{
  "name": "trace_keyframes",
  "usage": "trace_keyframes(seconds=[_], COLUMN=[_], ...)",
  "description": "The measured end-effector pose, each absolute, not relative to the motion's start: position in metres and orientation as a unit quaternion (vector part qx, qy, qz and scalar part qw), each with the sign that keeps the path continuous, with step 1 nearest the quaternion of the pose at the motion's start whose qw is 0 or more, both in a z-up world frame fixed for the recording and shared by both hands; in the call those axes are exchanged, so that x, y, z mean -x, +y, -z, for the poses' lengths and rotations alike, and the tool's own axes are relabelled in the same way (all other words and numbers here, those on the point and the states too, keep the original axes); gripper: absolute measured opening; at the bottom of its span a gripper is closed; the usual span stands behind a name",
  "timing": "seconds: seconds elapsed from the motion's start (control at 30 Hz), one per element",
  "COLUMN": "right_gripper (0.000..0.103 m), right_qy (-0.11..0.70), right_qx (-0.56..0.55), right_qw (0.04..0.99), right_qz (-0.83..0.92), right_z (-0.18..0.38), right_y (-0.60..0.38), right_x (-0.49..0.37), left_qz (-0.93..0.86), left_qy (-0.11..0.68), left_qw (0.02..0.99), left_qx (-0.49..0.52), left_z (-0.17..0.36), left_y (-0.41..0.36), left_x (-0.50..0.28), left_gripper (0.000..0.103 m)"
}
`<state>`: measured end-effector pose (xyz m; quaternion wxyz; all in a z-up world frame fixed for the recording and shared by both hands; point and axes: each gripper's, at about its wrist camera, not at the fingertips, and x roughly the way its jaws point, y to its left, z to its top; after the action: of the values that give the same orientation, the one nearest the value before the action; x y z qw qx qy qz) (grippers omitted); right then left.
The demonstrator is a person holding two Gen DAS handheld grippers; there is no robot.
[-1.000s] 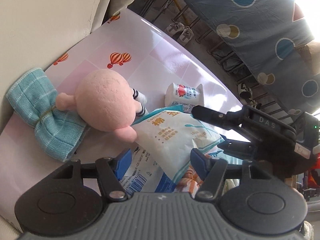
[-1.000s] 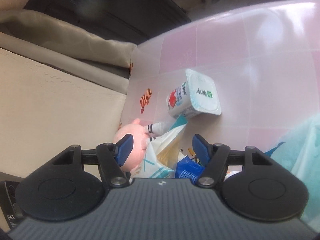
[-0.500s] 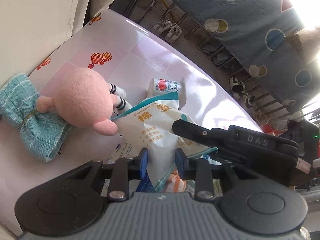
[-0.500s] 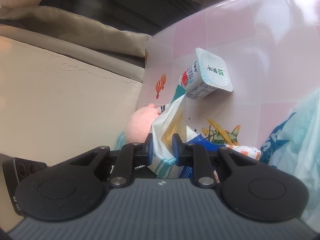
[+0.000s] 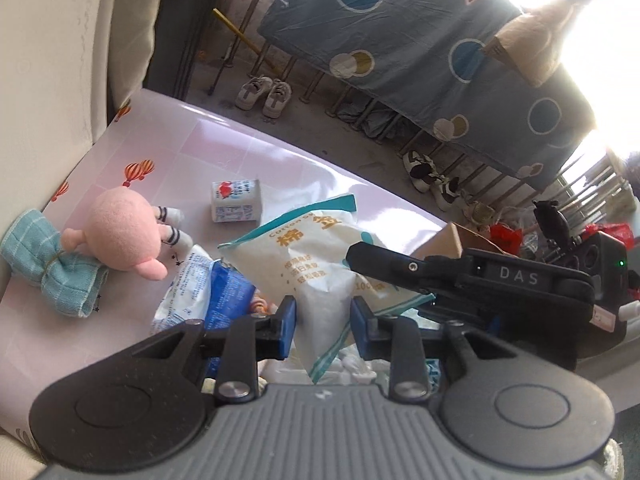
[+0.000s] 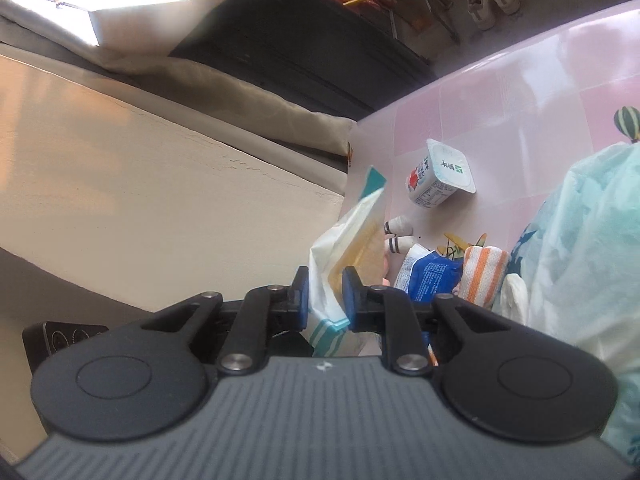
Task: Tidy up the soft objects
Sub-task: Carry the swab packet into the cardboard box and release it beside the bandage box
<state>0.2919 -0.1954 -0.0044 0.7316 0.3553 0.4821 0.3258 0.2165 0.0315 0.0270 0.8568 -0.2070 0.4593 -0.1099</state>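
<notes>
The pink plush toy [image 5: 120, 232] hides behind the raised bag in the right wrist view, only its striped legs showing. Left gripper [image 5: 323, 330] clamps the white cotton-swab bag [image 5: 320, 264] at its lower corner; right gripper [image 6: 324, 298] pinches the same bag's edge, lifted above the pink table [image 5: 168, 148]. The yogurt cup [image 6: 440, 178] lies tipped, lid sealed.

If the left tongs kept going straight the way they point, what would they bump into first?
The left tongs are already shut on the white cotton bag, so that bag goes first. Beyond it lies the pink tablecloth, probably near the small yogurt cup, though depth is hard to judge.
</notes>
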Motion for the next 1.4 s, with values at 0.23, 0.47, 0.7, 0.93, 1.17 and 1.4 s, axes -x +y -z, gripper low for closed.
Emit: trace_keyframes(seconds=[0.23, 0.47, 0.7, 0.93, 1.17, 1.4], right_gripper=[0.014, 0.014, 0.013, 0.013, 0.015, 0.021], right_qy=[0.436, 0.399, 0.381, 0.383, 0.381, 0.38], right_qx=[-0.384, -0.417, -0.42, -0.388, -0.299, -0.222], right_qw=[0.76, 0.787, 0.813, 0.836, 0.874, 0.898], right_qz=[-0.292, -0.218, -0.13, -0.069, -0.032, -0.013], right_z=[-0.02, -0.017, 0.003, 0.031, 0.045, 0.035], right_y=[-0.281, -0.394, -0.494, -0.546, -0.559, -0.549], right_x=[-0.241, -0.206, -0.206, -0.245, -0.285, -0.285], left_qz=[0.183, 0.258, 0.316, 0.315, 0.298, 0.285], left_qy=[0.452, 0.468, 0.498, 0.503, 0.492, 0.488], left_qw=[0.858, 0.84, 0.806, 0.805, 0.818, 0.825], left_qx=[0.158, 0.096, 0.048, 0.023, 0.013, 0.022], left_z=[-0.047, -0.04, -0.009, 0.013, 0.014, 0.007], left_y=[-0.046, -0.158, -0.263, -0.312, -0.309, -0.293], left_x=[-0.204, -0.219, -0.257, -0.286, -0.298, -0.302], left_gripper=[0.029, 0.03, 0.032, 0.033, 0.037, 0.039])
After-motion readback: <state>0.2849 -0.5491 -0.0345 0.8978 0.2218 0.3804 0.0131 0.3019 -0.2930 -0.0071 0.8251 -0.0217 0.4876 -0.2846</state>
